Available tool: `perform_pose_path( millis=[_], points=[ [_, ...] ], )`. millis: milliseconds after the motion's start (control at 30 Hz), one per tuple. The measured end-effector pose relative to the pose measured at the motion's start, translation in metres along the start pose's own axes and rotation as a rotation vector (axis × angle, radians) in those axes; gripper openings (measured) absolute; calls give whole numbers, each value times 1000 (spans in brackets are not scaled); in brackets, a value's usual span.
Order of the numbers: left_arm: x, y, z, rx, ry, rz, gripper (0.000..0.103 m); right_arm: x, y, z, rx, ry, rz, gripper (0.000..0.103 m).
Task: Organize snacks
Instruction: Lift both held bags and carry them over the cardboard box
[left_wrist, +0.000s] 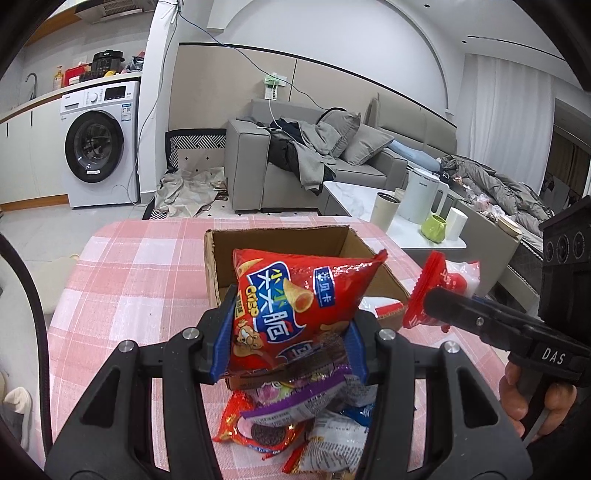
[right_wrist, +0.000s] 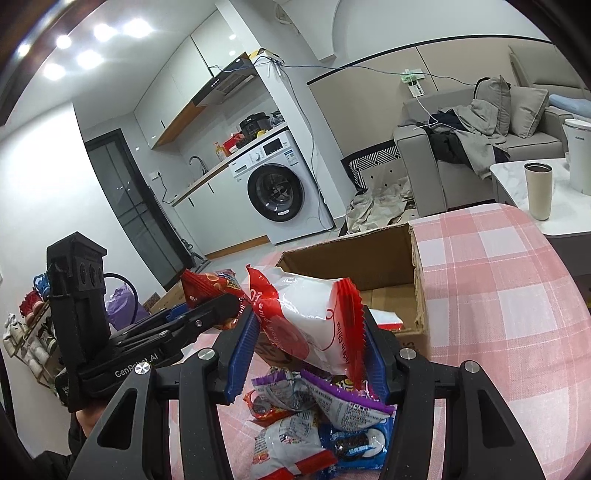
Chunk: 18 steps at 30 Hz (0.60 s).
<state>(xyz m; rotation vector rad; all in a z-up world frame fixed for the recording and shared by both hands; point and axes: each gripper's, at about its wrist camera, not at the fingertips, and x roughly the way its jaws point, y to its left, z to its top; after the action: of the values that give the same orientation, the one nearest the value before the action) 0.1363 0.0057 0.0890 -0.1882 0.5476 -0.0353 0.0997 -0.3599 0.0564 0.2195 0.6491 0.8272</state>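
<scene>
Blue ribbed fingers (left_wrist: 221, 332) of the left gripper (left_wrist: 288, 332) clamp a red chip bag (left_wrist: 295, 299) by its lower half and hold it above the desk (left_wrist: 129, 266), with the bag's upper end over the near edge of an open cardboard box (left_wrist: 273, 240). At its side the right gripper (right_wrist: 310, 347) pinches a white-and-red snack packet (right_wrist: 310, 314) between its own blue fingers (right_wrist: 242, 354), the packet's crimped red seam lying against the right-hand finger, also raised just short of the box. Both bags look puffed with air and very light; their glossy film is likely slippery and the contents brittle, so a gentle hold across the flat body or on the sealed seam seems safer than a hard squeeze in the middle. A loose pile of snacks (right_wrist: 317, 417) lies on the pink checked cloth beneath the two tools, among them purple, blue and red cookie packets. One red-and-white packet (right_wrist: 384, 319) already lies on the box floor. With both grippers crowding the same near side of the box, each stands in the other's way, and the box's tall torn wall must be cleared before either bag can drop in. Beyond the desk stand a washing machine (left_wrist: 99, 144), a grey sofa (left_wrist: 258, 162) heaped with clothes, and a low side table (left_wrist: 354, 199) carrying a kettle (left_wrist: 421, 195) and cups.
</scene>
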Motion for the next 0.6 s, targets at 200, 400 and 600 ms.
perform_pose_path(
  millis=[200, 400, 600],
  points=[
    [16, 4, 6, -7, 11, 5, 48, 11, -8, 9, 16, 16, -9, 53],
    [36, 4, 8, -1, 25, 14, 48, 26, -14, 12, 20, 46, -18, 53],
    [56, 3, 9, -10, 35, 15, 48, 41, -25, 18, 48, 62, -14, 53]
  ],
)
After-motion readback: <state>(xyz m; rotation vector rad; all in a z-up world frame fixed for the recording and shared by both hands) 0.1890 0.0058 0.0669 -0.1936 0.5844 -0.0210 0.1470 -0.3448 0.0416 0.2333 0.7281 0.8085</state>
